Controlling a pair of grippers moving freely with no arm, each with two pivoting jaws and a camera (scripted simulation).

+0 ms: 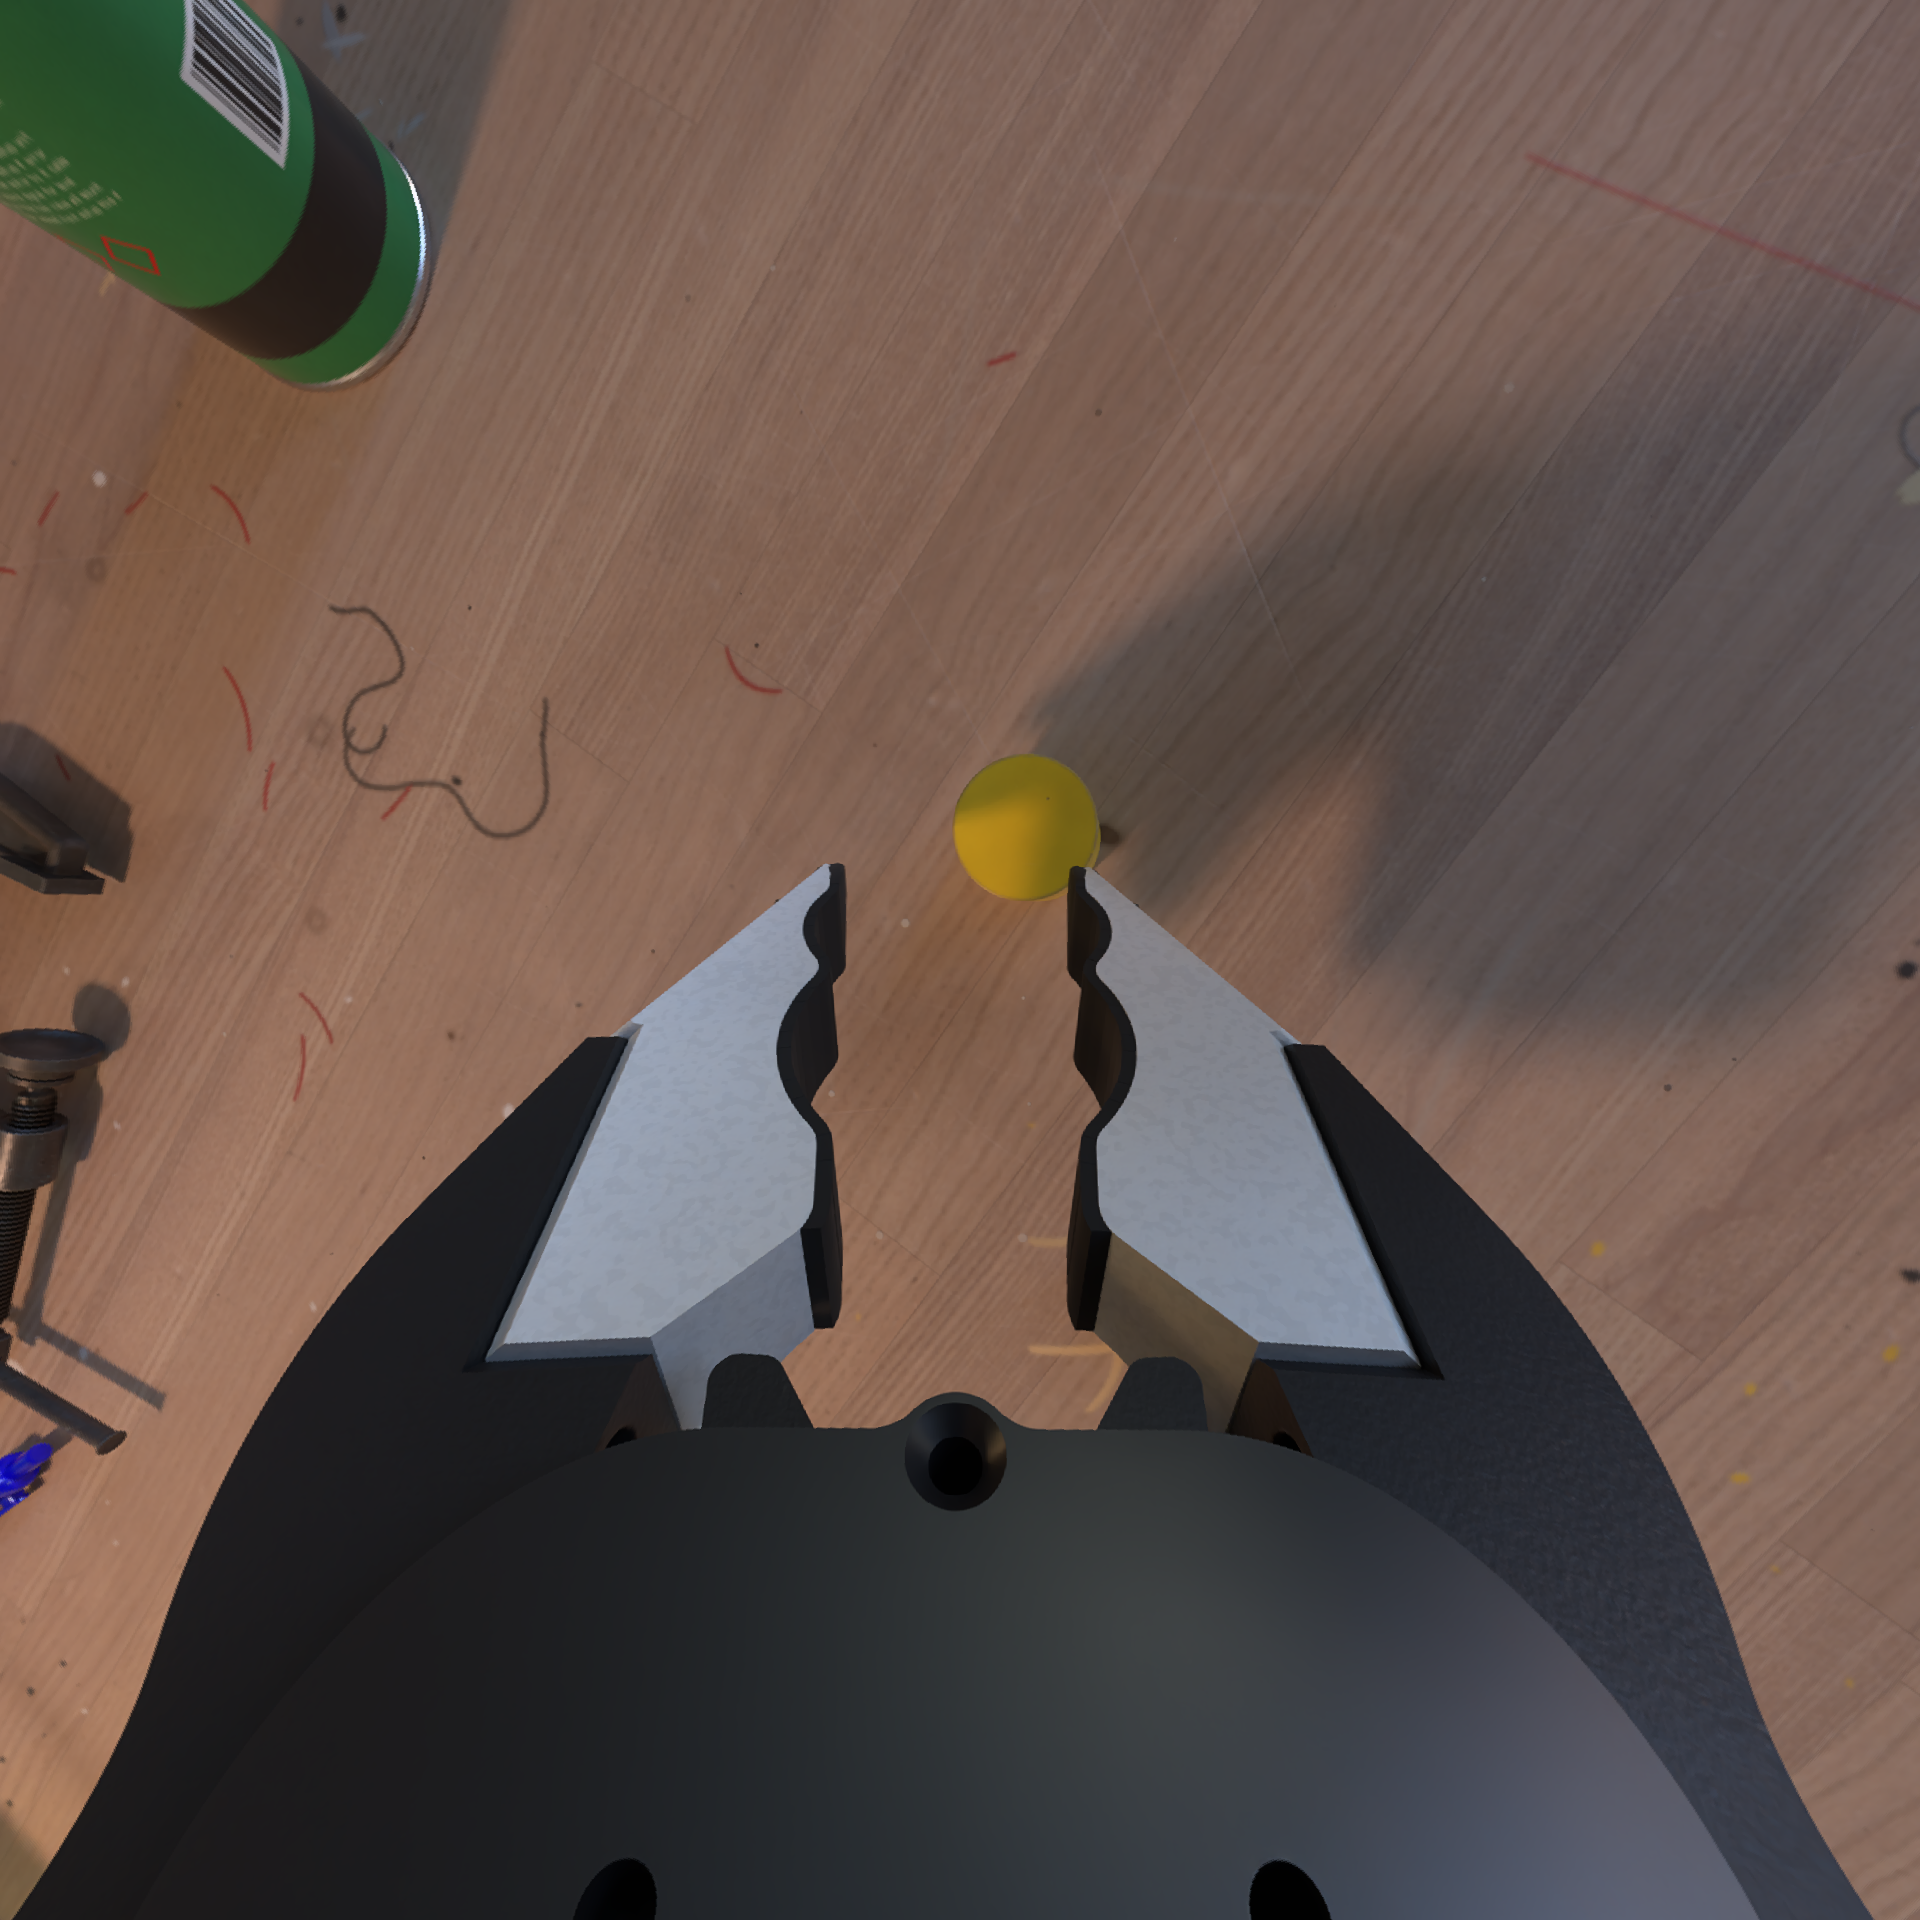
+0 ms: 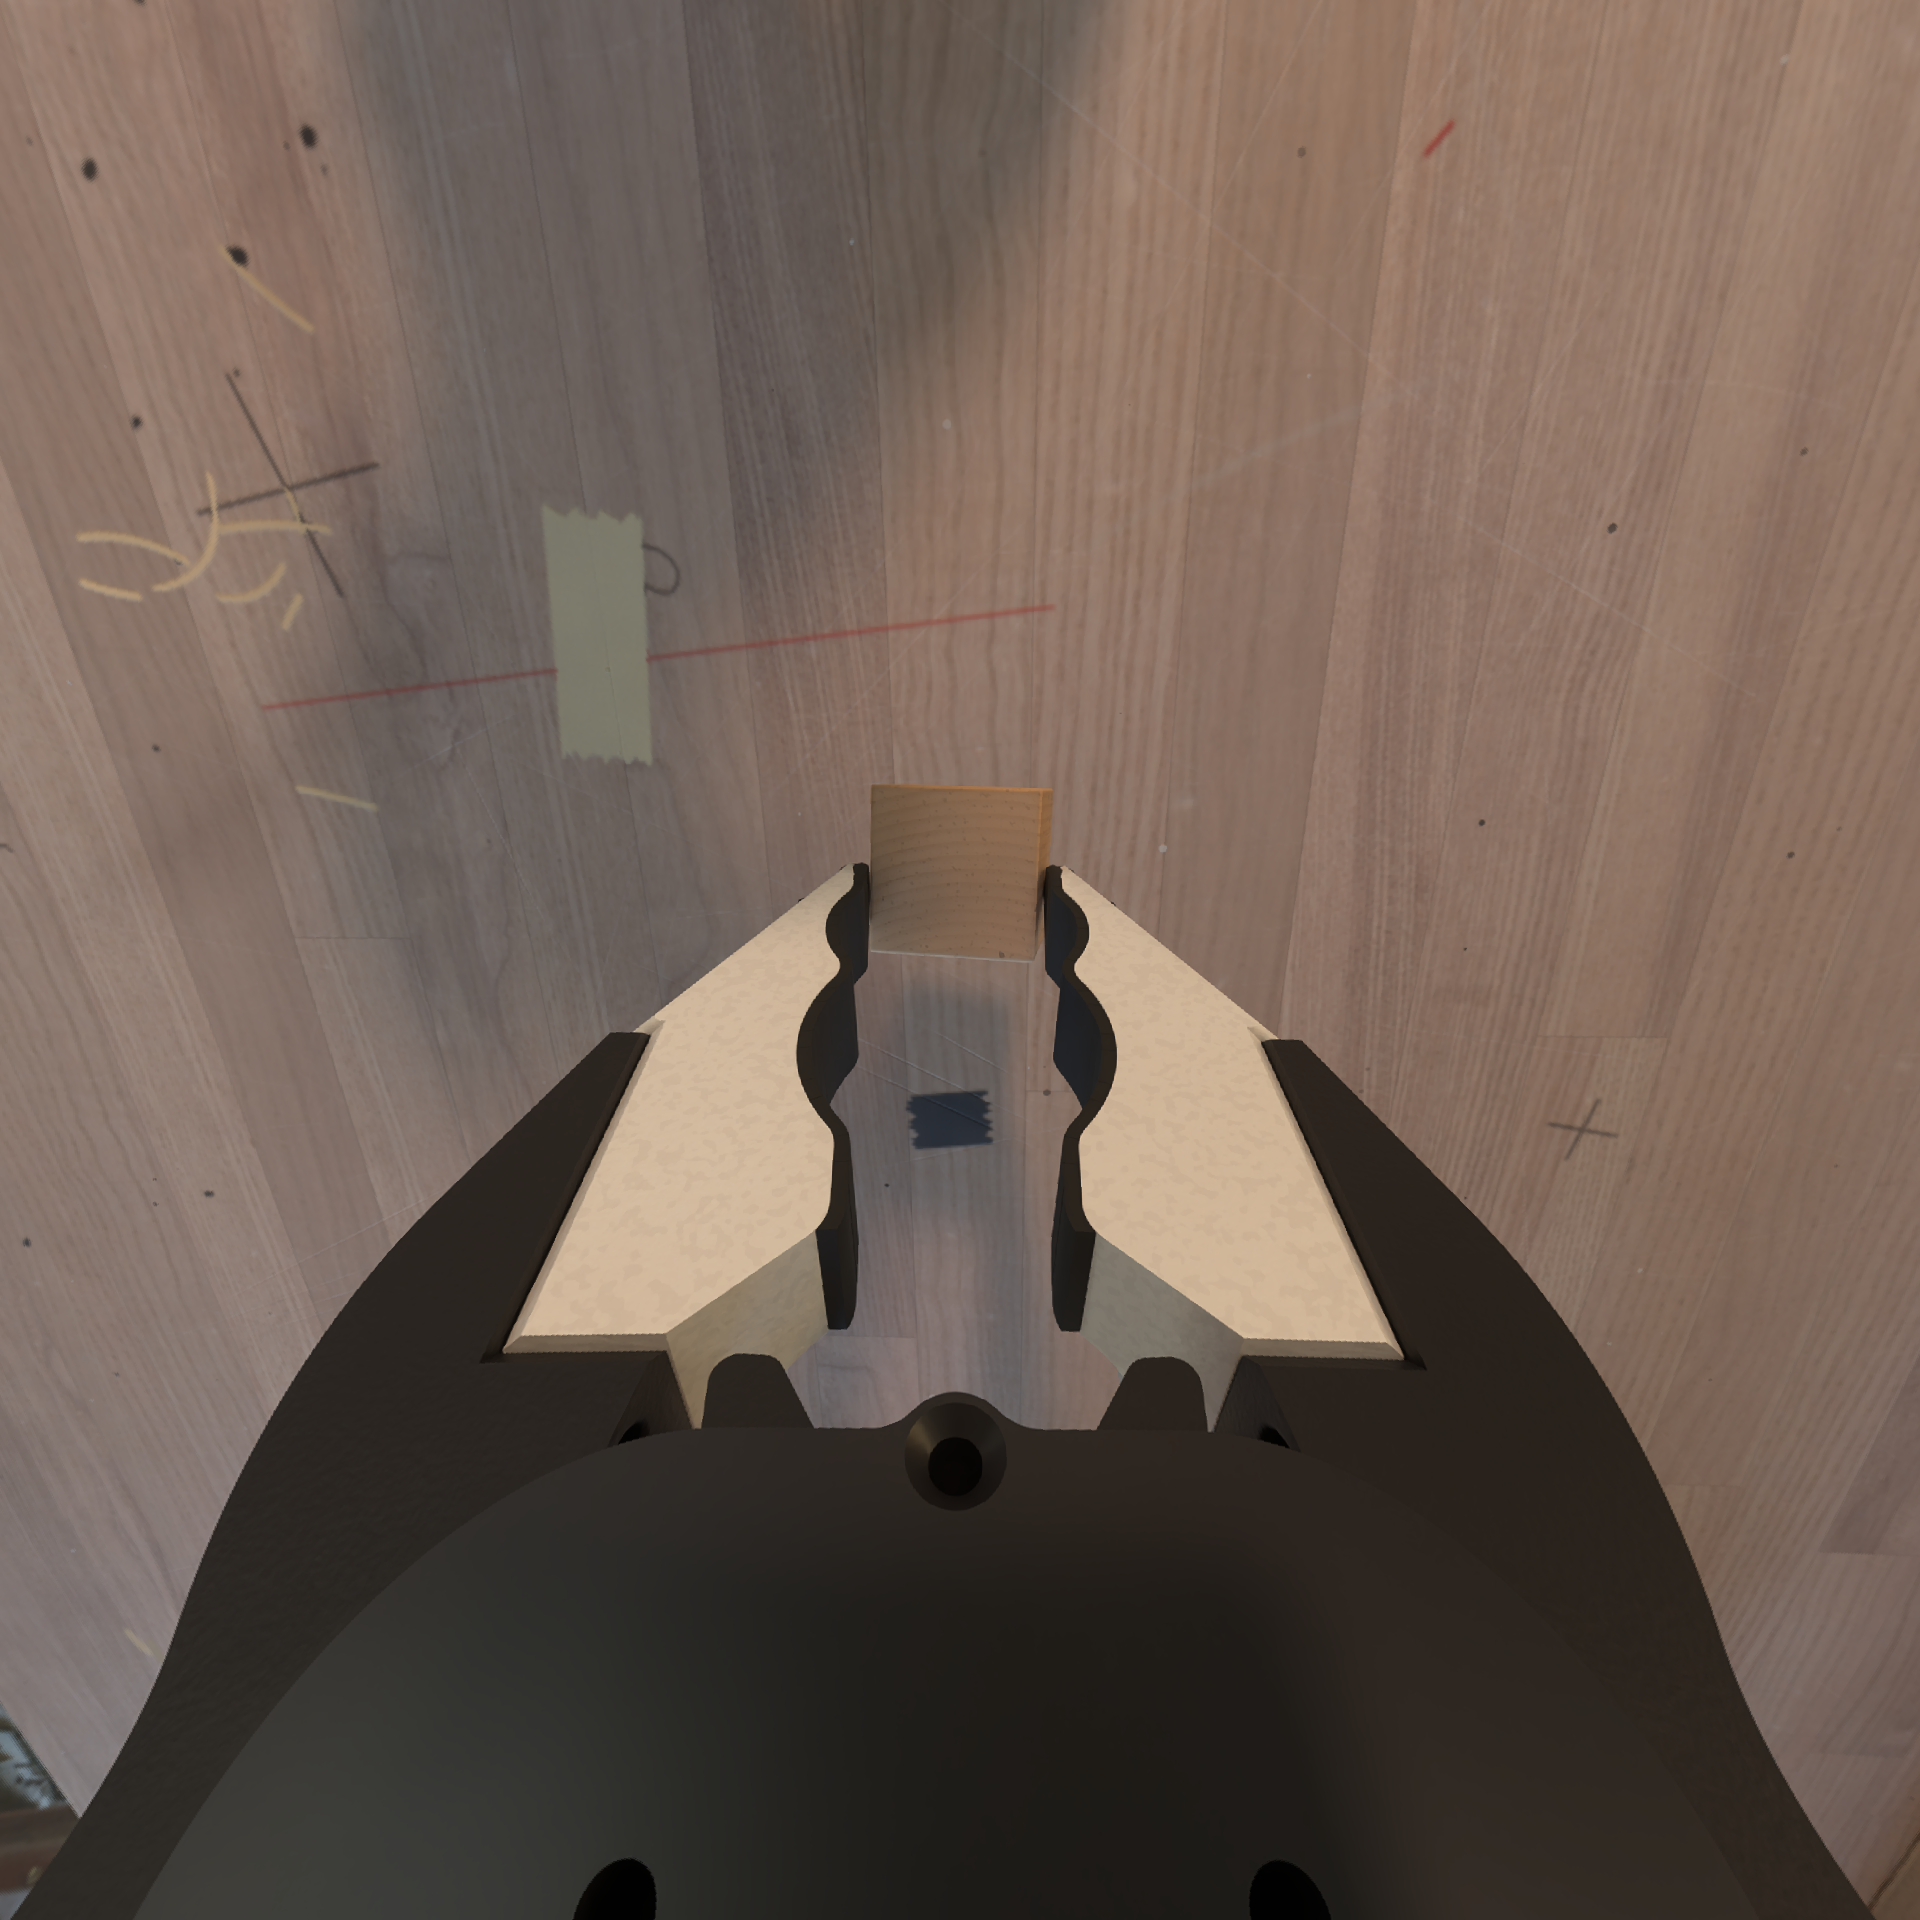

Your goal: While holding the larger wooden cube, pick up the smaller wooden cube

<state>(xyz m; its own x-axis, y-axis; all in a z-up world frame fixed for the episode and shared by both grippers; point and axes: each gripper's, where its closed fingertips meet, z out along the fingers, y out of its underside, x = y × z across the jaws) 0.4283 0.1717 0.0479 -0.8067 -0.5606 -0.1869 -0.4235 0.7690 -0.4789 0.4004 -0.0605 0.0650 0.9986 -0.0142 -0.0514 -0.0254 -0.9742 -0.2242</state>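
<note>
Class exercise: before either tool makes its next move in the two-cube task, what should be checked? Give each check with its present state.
1. Right tool gripping a wooden cube: ok, the cube sits between its fingertips, clear of the table.
2. That cube is the larger one: cannot tell, no second cube shows for comparison.
3. Smaller cube located: not ok, it appears in neither view.
4. Left tool free to grasp: ok, open and empty.
5. Left tool aimed at the target: not ok, only a yellow ball lies just past its tips.
6. Clutter near the left tool: ok, the green can and metal clamp lie well off to the side.
</note>
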